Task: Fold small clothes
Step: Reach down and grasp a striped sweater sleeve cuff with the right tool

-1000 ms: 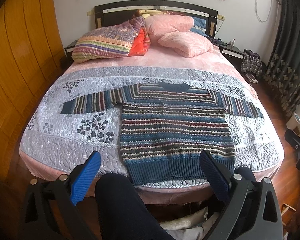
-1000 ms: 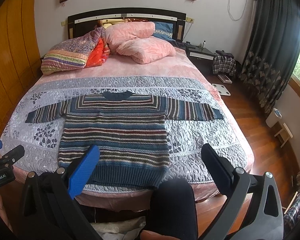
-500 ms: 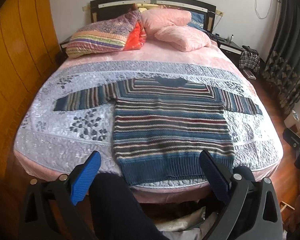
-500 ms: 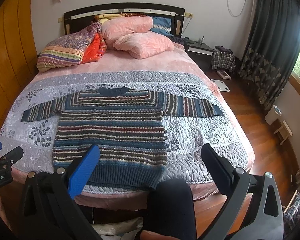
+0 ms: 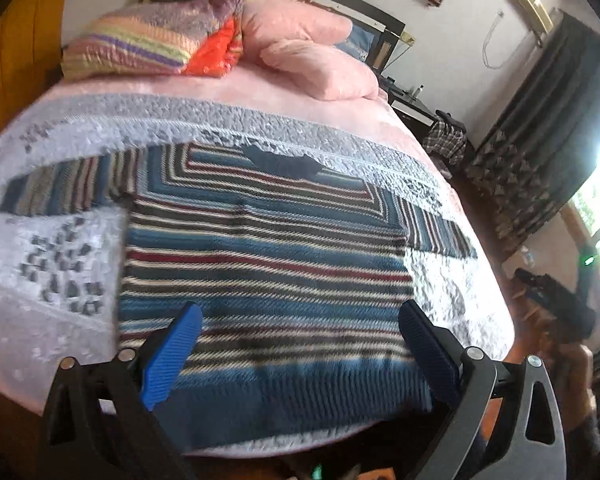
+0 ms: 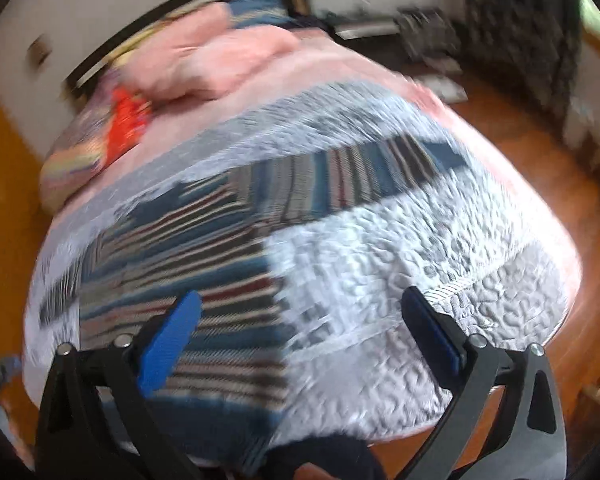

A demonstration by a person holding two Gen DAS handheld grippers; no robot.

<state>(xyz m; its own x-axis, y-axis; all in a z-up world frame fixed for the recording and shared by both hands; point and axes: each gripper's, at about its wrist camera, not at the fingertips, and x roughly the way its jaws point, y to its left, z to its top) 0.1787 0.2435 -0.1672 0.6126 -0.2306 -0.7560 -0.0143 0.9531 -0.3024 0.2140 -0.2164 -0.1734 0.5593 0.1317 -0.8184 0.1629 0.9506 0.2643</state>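
- The striped sweater (image 5: 260,264) lies flat and face-up on the bed (image 5: 60,320), sleeves spread out to either side and hem toward the foot edge. That layout suits folding, since every part can be reached without untangling.
- The left gripper (image 5: 300,332) hovers over the lower body of the sweater, its jaws wide open and holding nothing. The blue pads (image 5: 168,360) frame the hem band, probably lined up for a pinch there or along a side edge.
- The right gripper (image 6: 300,320) hangs above the sweater's right edge and the bare quilt (image 6: 420,280) beside it, jaws likewise spread apart and empty. The right wrist view is heavily blurred, so fine detail is lost.
- The right sleeve (image 6: 360,176) stretches across the quilt ahead of the right gripper; I judge it the likely first target for folding inward.
- Pillows (image 5: 300,52) and a folded striped quilt (image 5: 148,48) sit at the headboard end, well apart from the sweater, leaving the working area free.
- No fold is made yet; the task seems at its start.
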